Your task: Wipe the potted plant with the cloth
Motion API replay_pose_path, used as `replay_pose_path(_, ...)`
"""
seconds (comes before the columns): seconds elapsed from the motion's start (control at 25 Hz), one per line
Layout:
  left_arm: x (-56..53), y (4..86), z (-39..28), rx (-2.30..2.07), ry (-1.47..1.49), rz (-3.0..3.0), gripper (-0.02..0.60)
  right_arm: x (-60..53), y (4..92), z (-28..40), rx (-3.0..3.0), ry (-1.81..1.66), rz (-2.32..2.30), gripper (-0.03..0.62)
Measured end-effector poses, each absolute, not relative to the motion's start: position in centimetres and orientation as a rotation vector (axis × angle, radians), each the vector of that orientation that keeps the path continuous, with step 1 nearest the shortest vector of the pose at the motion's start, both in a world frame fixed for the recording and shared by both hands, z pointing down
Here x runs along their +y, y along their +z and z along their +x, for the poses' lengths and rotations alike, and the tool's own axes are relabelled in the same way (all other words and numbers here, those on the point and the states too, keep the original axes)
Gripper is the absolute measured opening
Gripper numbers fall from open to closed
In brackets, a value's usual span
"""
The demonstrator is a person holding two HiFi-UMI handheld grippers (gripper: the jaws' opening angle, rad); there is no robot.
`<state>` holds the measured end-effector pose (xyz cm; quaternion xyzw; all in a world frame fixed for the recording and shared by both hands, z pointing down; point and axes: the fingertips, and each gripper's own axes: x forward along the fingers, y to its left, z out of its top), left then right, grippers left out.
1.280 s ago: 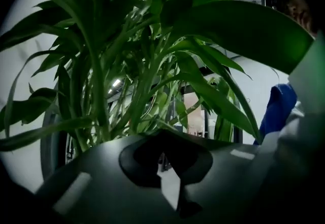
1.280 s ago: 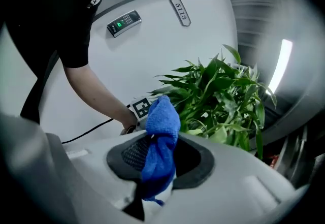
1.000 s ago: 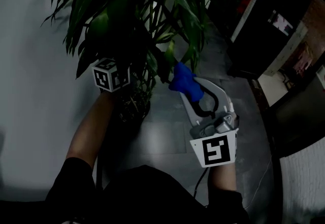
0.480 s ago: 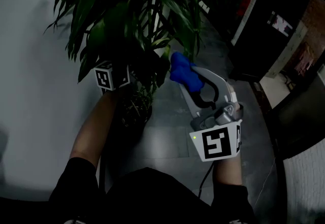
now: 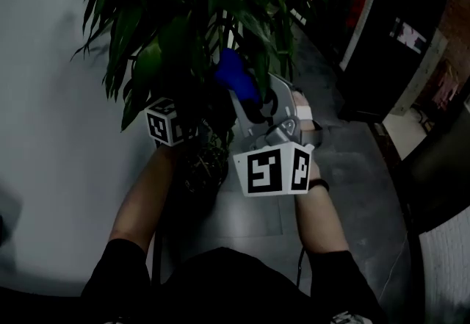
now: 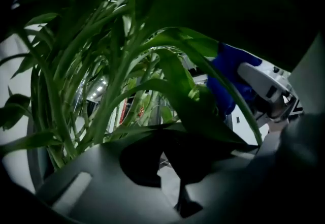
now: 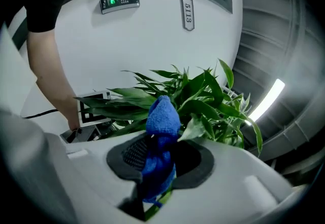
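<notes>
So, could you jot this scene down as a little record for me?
Plant: potted plant, tall, with long green leaves
Left tool: appears closed on one leaf
Right tool: closed on a blue cloth
Cloth position: raised among the plant's leaves
Person: holds one tool in each hand

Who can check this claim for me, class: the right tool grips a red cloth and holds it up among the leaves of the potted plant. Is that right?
Not quite. The cloth is blue, not red, as the right gripper view shows plainly. The rest stands: the right tool is shut on it and holds it up among the leaves of the potted plant.
</notes>
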<state>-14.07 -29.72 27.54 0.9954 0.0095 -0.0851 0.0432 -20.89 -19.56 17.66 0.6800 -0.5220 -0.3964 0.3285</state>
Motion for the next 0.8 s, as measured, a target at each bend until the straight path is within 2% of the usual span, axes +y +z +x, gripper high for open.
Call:
replay_pose_path(0.48, -25.6, 27.0, -14.9, 0.123, -0.203, 3.231, 0.006, -23.7, 23.1, -22.1, -1.346, -0.98, 1.602, 0.109)
replay_pose_path(0.8, -25.9, 27.3, -14.9, 0.157, -0.257, 3.146, 0.006, -22.9, 24.6, -22.8, -1.586, -0.851, 1.607, 0.109)
